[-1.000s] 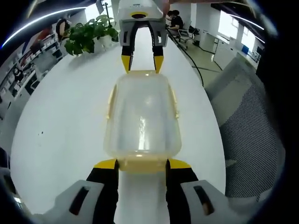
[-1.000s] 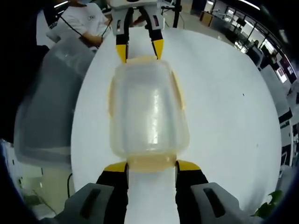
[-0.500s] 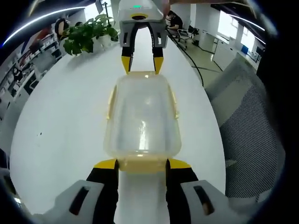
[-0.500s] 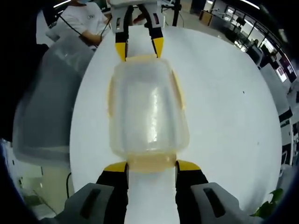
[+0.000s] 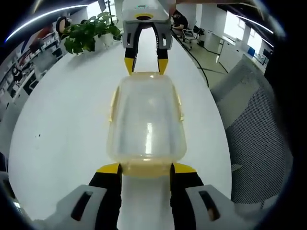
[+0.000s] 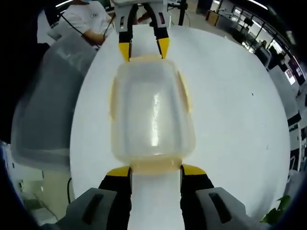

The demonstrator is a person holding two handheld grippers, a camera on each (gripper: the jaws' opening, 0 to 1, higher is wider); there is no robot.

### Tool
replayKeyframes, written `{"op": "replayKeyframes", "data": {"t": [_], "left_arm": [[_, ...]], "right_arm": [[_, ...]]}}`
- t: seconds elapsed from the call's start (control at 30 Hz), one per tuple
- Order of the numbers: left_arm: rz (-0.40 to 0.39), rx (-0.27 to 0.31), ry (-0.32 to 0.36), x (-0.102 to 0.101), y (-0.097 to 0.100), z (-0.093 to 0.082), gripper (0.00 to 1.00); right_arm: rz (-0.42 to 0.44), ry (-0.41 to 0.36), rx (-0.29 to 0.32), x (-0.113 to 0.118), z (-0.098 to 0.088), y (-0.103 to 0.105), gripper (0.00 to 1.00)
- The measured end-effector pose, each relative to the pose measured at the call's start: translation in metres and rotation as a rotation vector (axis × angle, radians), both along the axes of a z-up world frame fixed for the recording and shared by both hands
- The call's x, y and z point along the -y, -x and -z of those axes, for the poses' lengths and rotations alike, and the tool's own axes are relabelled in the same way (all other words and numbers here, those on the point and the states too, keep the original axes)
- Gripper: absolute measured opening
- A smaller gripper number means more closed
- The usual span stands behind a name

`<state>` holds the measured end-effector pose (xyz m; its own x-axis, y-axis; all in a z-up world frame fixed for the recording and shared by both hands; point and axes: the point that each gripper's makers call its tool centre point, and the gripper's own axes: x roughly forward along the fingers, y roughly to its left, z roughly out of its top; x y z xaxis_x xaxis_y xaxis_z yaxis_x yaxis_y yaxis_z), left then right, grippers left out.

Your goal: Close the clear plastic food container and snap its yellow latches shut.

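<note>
The clear plastic food container (image 5: 146, 122) is colourless with a cloudy, pale yellowish tint, and a white streak of light runs along its lid. Its latches (image 5: 145, 169) are soft yellow. The round table (image 5: 62, 120) is plain white. The left gripper (image 5: 146, 168) has black jaws with bright yellow tips and a grey body; the right gripper (image 6: 155, 171) has the same colours. The leafy potted plant (image 5: 88, 34) is green. The mesh office chair (image 5: 259, 129) is grey with a fine dotted pattern.
</note>
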<state>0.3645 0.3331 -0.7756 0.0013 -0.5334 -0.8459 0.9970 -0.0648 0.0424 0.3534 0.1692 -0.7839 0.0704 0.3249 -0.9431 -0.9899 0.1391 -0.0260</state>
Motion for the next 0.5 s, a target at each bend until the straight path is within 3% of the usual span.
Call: {"op": "replayKeyframes", "data": {"t": [0.27, 0.3, 0.37, 0.5], "left_arm": [[0.031, 0.004, 0.007, -0.0021, 0.0030, 0.0004, 0.40], [0.044, 0.024, 0.007, -0.0024, 0.0022, 0.0008, 0.40], [0.032, 0.010, 0.005, -0.0024, 0.0037, 0.0013, 0.46], [0.013, 0.020, -0.008, -0.0041, 0.0009, 0.0039, 0.48]], "right_arm": [[-0.036, -0.007, 0.010, 0.0013, 0.0013, 0.0031, 0.40], [-0.035, -0.011, 0.010, 0.0012, 0.0009, 0.0031, 0.42], [-0.018, -0.026, 0.001, 0.0004, 0.0000, 0.0044, 0.49], [0.009, -0.020, 0.004, 0.0053, -0.0019, 0.0029, 0.47]]}}
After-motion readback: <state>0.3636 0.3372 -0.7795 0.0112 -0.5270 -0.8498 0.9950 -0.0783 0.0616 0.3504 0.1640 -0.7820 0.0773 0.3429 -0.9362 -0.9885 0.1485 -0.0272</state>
